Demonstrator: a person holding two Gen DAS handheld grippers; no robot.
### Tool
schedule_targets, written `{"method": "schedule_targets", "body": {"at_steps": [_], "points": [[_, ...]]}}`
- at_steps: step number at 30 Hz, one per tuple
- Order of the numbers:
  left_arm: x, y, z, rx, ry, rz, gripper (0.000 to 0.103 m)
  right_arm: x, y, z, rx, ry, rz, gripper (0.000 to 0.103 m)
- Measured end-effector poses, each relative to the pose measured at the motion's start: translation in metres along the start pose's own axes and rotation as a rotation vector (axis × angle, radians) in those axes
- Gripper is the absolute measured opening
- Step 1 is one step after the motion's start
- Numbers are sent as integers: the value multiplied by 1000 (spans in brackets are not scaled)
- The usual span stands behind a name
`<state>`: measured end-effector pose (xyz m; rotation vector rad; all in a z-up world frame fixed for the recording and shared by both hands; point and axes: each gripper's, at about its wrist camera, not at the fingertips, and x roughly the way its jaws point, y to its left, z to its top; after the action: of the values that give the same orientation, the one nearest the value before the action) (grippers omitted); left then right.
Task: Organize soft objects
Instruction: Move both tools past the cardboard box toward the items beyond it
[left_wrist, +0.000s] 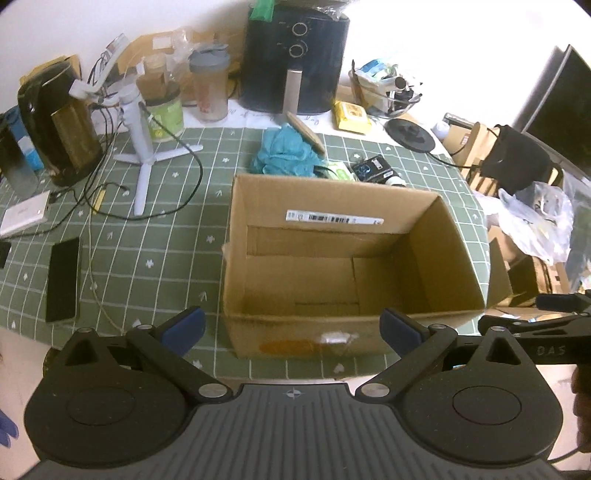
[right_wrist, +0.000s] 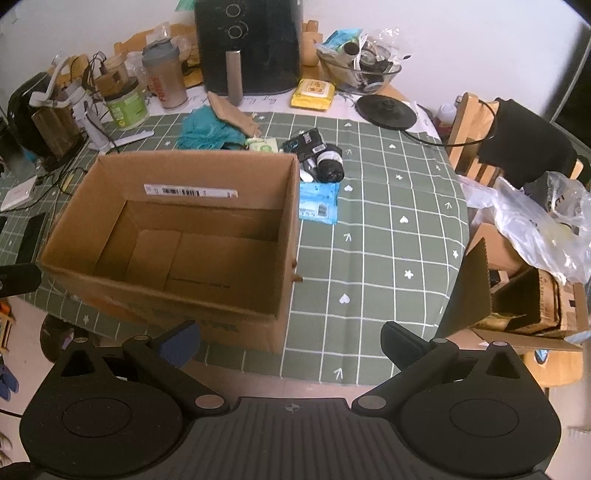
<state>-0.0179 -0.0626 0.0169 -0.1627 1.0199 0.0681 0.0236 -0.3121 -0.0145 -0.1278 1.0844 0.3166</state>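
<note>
An open, empty cardboard box stands on the green checked tablecloth. Behind it lie a crumpled teal cloth, a tan pouch, a green wipes pack, a blue wipes pack and a black roll. My left gripper is open and empty at the box's near wall. My right gripper is open and empty at the table's front edge, right of the box.
A black air fryer, shaker bottle, kettle, white tripod, phone, cables, yellow pack and glass bowl crowd the back. Chairs with bags and boxes stand right.
</note>
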Motion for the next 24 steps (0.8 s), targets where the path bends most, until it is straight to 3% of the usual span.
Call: {"method": "schedule_targets", "body": {"at_steps": [16, 24], "points": [[14, 42, 24, 68, -11, -72, 103, 10, 19, 27, 59, -21, -35, 103], [18, 57, 28, 77, -19, -103, 103, 12, 11, 32, 117, -27, -58, 103]]}}
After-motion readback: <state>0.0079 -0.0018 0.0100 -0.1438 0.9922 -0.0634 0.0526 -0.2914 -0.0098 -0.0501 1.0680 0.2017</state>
